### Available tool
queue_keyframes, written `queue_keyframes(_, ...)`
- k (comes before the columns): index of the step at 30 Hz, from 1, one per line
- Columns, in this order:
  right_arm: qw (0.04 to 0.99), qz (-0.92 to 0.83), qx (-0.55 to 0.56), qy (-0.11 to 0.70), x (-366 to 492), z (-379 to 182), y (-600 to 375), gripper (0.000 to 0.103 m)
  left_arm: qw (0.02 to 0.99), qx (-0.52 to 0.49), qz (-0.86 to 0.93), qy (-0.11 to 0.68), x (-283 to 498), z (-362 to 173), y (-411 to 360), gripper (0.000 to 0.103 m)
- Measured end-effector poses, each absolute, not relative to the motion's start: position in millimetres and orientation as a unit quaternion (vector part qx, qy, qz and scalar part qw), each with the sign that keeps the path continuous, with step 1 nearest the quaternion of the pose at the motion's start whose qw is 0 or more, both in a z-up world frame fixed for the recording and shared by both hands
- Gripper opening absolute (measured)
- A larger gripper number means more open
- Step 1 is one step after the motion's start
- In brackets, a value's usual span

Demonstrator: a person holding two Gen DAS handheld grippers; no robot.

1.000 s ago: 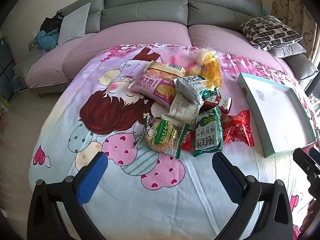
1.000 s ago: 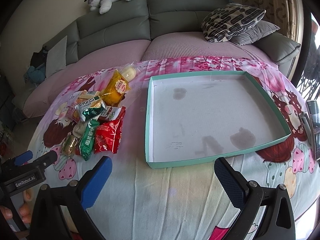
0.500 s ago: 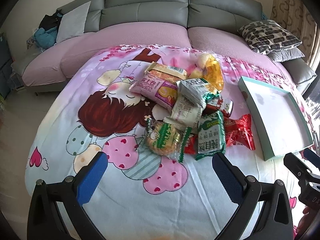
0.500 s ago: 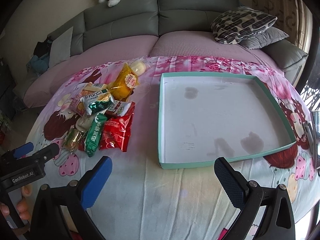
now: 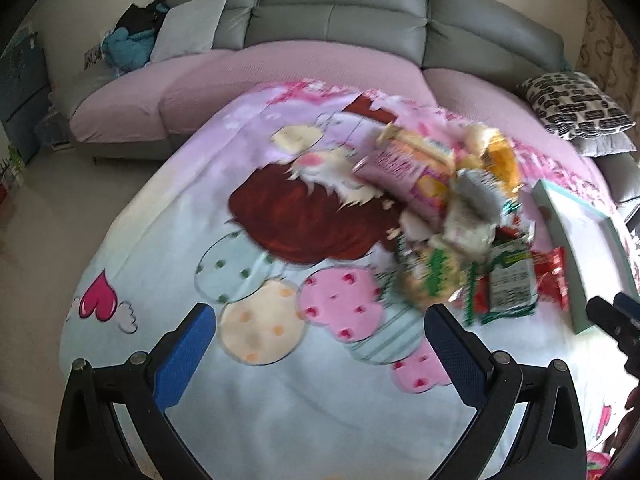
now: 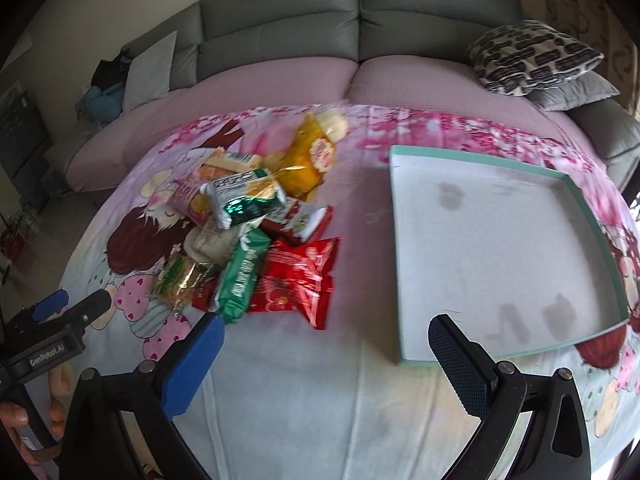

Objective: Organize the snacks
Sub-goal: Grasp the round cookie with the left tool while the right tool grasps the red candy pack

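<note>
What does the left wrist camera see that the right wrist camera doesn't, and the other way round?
Only the left view shows the winged heart printed on the blanket and the floor beyond it. Only the right view shows the whole tray, nothing in it, and the left hand-held gripper from outside. Both show the snack pile, the grey sofa and the patterned pillow.

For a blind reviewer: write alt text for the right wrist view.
The open right gripper hovers empty above a cartoon-print blanket, between a pile of snack packets on its left and an empty shallow teal-rimmed box lid on its right. The left gripper shows at the left edge; a grey sofa stands behind.
</note>
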State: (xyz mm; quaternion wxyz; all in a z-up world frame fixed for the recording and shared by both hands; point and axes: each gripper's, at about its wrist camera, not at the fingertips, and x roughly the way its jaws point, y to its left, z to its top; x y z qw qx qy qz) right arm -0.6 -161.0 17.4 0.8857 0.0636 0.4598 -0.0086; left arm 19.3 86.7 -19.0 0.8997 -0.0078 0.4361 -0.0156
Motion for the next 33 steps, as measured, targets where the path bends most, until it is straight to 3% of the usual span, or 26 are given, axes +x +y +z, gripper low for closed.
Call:
queue_keyframes(12, 0.869, 0.011, 0.055, 0.492, 29, -6, -143, 0.103, 0.869, -0.019, -0.031, 0.494, 29, -56, 95, 0.099)
queue_keyframes(18, 0.867, 0.01, 0.048, 0.495, 40, -11, -140, 0.103, 0.872, -0.008, -0.041, 0.487, 25, -59, 97, 0.096)
queue_keyframes(21, 0.867, 0.011, 0.042, 0.497, 44, -10, -138, 0.103, 0.873, 0.005, -0.04, 0.486, 21, -60, 98, 0.088)
queue_keyframes(33, 0.869, 0.021, 0.056, 0.491, 55, -11, -148, 0.103, 0.877, 0.0, -0.064, 0.476, 22, -55, 94, 0.088)
